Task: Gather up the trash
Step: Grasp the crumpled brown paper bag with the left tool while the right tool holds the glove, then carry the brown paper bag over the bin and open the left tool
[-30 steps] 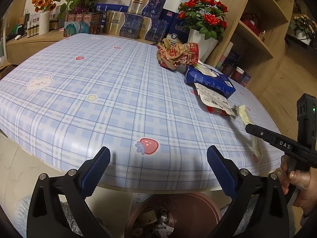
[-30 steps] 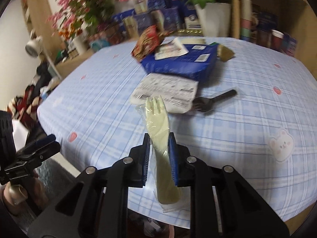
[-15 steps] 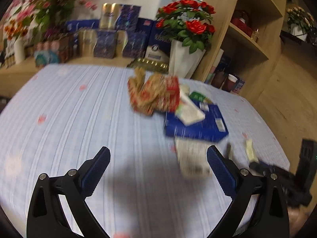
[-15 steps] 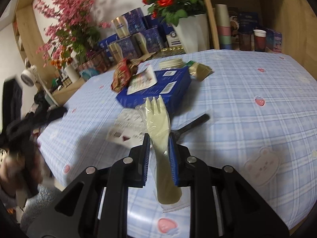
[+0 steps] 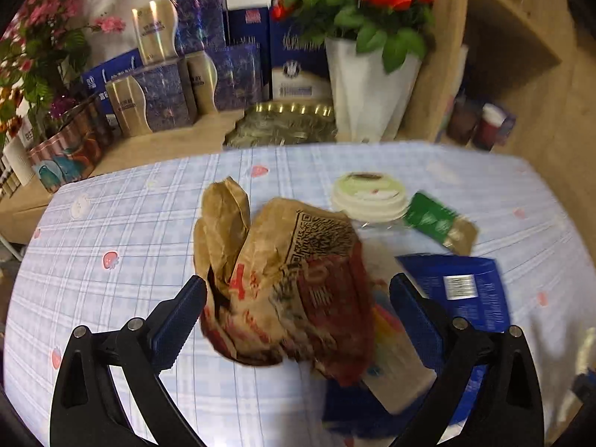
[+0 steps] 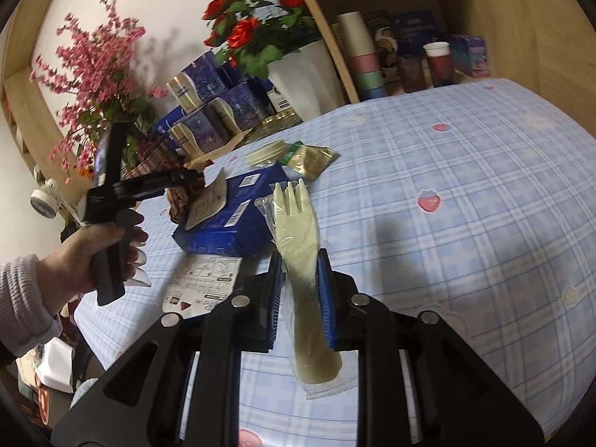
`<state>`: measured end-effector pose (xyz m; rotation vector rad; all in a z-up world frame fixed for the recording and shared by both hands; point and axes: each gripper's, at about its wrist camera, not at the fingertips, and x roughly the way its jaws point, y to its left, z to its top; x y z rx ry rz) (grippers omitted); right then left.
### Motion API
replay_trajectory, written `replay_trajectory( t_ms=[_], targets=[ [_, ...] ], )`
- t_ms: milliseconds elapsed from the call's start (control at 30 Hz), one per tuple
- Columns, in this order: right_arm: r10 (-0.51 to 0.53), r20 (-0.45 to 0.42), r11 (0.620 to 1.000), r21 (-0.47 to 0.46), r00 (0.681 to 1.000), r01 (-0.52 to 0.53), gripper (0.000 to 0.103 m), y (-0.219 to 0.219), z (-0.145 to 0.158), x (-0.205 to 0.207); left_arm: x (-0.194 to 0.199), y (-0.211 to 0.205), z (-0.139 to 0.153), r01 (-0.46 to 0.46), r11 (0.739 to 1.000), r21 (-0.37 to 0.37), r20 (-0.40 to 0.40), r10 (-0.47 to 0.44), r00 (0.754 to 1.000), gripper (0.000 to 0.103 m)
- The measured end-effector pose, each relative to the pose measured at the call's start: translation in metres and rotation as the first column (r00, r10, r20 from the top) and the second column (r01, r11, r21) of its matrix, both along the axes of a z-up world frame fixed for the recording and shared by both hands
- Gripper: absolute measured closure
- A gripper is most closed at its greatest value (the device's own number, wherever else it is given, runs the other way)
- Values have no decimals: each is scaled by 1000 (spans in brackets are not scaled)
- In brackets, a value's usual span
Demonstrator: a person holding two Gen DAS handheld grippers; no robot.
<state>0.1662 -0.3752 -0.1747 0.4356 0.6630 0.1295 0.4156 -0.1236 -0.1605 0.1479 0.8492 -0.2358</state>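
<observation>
Left gripper [image 5: 297,313]: fingers spread wide, holding nothing — the crumpled paper bag [image 5: 287,290] sits between them, so this looks like the lead-in to a grasp. In the right wrist view the person's left hand [image 6: 93,249] grips its handle at the table's left side.

Paper bag: brown and red, crushed, standing on the checked tablecloth [image 5: 111,223]. Its soft folds should give under the pads; a bite across the middle seems safest.

Card under the bag: a pale printed card [image 5: 395,354] lies partly beneath the bag and on the blue box [image 5: 465,290] — closing too low could catch it as well.

Lid and sachet: a round white lid [image 5: 367,197] and a green-and-gold sachet [image 5: 439,223] lie beyond the box, apart from the bag.

Leaflet: a printed leaflet [image 6: 201,283] lies flat near the table edge, just in front of the box.

Right gripper [image 6: 300,290]: fingers narrow, clamped on a wrapped plastic fork [image 6: 298,231], tines pointing forward, held above the cloth — presumably kept pinched until it can be dropped with the rest of the trash.

Bin: not visible in either view.
</observation>
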Motion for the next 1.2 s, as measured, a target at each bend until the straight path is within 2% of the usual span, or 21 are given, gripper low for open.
replay_trajectory(
  t_ms=[67, 100, 200, 300, 500, 700, 933, 1200],
  targets=[
    [-2, -7, 1000, 6, 1000, 2, 81, -3, -3, -1, 6, 2, -8, -9, 1000, 2, -31, 9, 999, 9],
    [-3, -9, 1000, 8, 1000, 3, 81, -3, -4, -2, 5, 6, -9, -5, 1000, -21, -33, 4, 999, 27],
    [-4, -8, 1000, 15, 1000, 4, 81, -2, -6, -6, -2, 15, -7, -9, 998, -67, -38, 7, 999, 31],
    [0, 0, 1000, 17, 1000, 0, 81, 4, -3, -10, -14, 24, 1, 27, 994, -104, -47, -32, 998, 32],
    [28, 15, 999, 17, 999, -28, 81, 24, 3, -21, -51, 50, 40, 42, 987, -153, -5, -43, 999, 32],
    [64, 26, 998, 5, 998, -64, 81, 49, 13, -38, -114, 75, 68, 98, 980, -175, 30, -94, 995, 32],
    [107, 25, 994, -36, 994, -106, 81, 77, 17, -65, -201, 98, 71, 142, 972, -189, 40, -137, 990, 32],
    [122, 24, 992, -36, 992, -121, 81, 98, 9, -102, -280, 109, 57, 182, 955, -234, 12, -184, 983, 32]
  ],
)
